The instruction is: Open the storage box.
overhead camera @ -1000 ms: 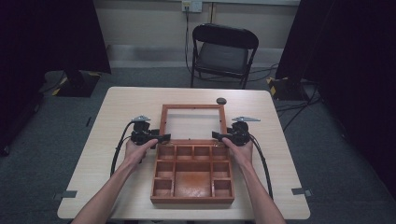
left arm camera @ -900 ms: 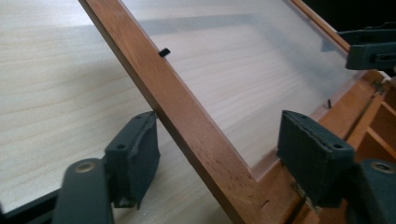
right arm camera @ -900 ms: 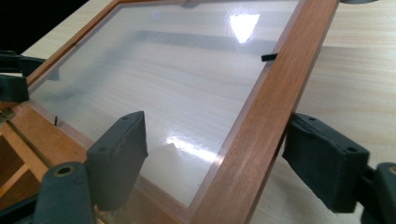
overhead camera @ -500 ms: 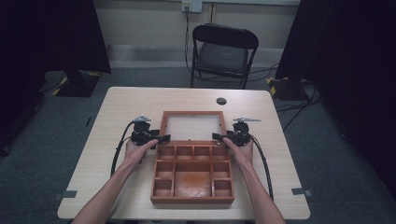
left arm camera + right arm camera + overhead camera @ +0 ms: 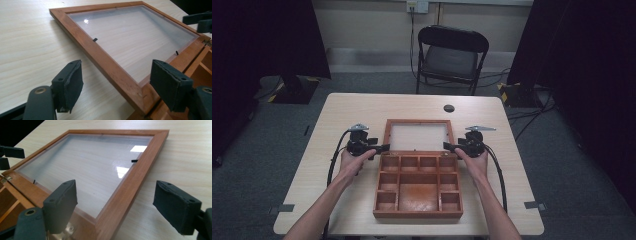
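Observation:
A wooden box [image 5: 417,214] with several compartments sits on the table, its glass-paned lid [image 5: 417,121] lying flat behind it. My left gripper [image 5: 384,147] points at the lid's left hinge corner and my right gripper [image 5: 447,146] at the right one. In the left gripper view the left gripper [image 5: 115,72] is open; its jaws have just been opening, and the lid frame's corner [image 5: 120,80] lies between them untouched. In the right gripper view the right gripper [image 5: 115,191] is open astride the frame's other corner [image 5: 120,202], pads clear of the wood.
A small black round object [image 5: 449,108] lies on the table behind the lid. A black folding chair [image 5: 451,55] stands beyond the far edge. Cables trail from both grippers toward the near edge. Bare tabletop [image 5: 337,120] lies on both sides of the box.
The lid has swung back from a raised tilt to lie flat on the table. Both hands have stayed at the hinge corners.

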`<state>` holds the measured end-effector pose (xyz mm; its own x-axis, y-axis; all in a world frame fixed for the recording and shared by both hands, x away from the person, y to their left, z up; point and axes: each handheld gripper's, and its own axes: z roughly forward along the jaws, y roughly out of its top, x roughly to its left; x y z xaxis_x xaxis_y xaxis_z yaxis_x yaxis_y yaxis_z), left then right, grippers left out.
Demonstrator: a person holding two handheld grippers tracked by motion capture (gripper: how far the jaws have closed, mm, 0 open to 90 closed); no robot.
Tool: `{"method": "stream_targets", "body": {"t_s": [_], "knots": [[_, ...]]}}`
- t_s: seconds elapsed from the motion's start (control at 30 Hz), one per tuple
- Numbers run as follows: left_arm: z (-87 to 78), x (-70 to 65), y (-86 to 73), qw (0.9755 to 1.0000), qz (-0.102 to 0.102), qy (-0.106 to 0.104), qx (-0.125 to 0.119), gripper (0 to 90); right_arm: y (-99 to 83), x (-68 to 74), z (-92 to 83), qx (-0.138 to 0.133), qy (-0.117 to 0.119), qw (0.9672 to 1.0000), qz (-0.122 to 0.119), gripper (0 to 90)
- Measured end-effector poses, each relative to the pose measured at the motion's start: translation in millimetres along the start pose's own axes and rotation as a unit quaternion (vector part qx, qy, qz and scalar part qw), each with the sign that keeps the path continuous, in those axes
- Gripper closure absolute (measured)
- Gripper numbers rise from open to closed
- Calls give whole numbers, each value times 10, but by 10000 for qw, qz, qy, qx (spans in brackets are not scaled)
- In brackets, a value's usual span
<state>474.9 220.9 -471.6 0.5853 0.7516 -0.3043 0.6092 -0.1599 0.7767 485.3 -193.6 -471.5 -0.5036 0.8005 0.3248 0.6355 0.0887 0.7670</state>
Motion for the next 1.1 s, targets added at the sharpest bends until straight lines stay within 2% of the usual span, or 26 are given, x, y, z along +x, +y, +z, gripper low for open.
{"method": "stream_targets", "body": {"t_s": [0.17, 0.27, 0.33, 0.57, 0.63, 0.73, 0.87, 0.93, 0.97, 1.0, 1.03, 1.07, 1.1], "knots": [[-146, 32, -60, 9999, 40, 162, 20, 242, -28, -33, -211, -61, -119, 9998, -112, 181], [-218, 43, -105, 9996, 25, 267, 50, 235, -66, -55, -349, -23, -167, 9997, -185, 172], [-283, 53, -147, 9994, 96, 318, 101, 229, -101, -66, -437, 26, -251, 9994, -246, 166], [-518, 142, -321, 9984, 98, 528, 201, 196, -307, -165, -752, 171, -506, 9983, -213, 163], [-584, 171, -388, 9976, 120, 624, 278, 192, -389, -197, -829, 276, -656, 9973, -205, 162], [-675, 205, -516, 9947, 236, 868, 500, 193, -544, -270, -957, 397, -849, 9955, -150, 162], [-736, 209, -632, 9928, 269, 980, 628, 195, -713, -310, -1031, 634, -1086, 9919, -171, 162], [-725, 207, -673, 9907, 418, 1046, 766, 195, -780, -317, -1038, 768, -1231, 9891, -237, 157], [-725, 207, -673, 9907, 418, 1046, 766, 195, -804, -324, -1041, 790, -1279, 9884, -231, 155], [-700, 189, -700, 9874, 592, 1217, 819, 188, -832, -339, -1039, 788, -1334, 9877, -213, 148], [-692, 177, -713, 9859, 673, 1304, 810, 188, -848, -336, -1039, 731, -1378, 9875, -244, 148], [-677, 161, -733, 9856, 714, 1345, 733, 183, -862, -333, -1032, 705, -1451, 9863, -357, 146], [-665, 142, -756, 9844, 814, 1391, 712, 163, -870, -324, -1028, 722, -1546, 9844, -438, 146]]}}
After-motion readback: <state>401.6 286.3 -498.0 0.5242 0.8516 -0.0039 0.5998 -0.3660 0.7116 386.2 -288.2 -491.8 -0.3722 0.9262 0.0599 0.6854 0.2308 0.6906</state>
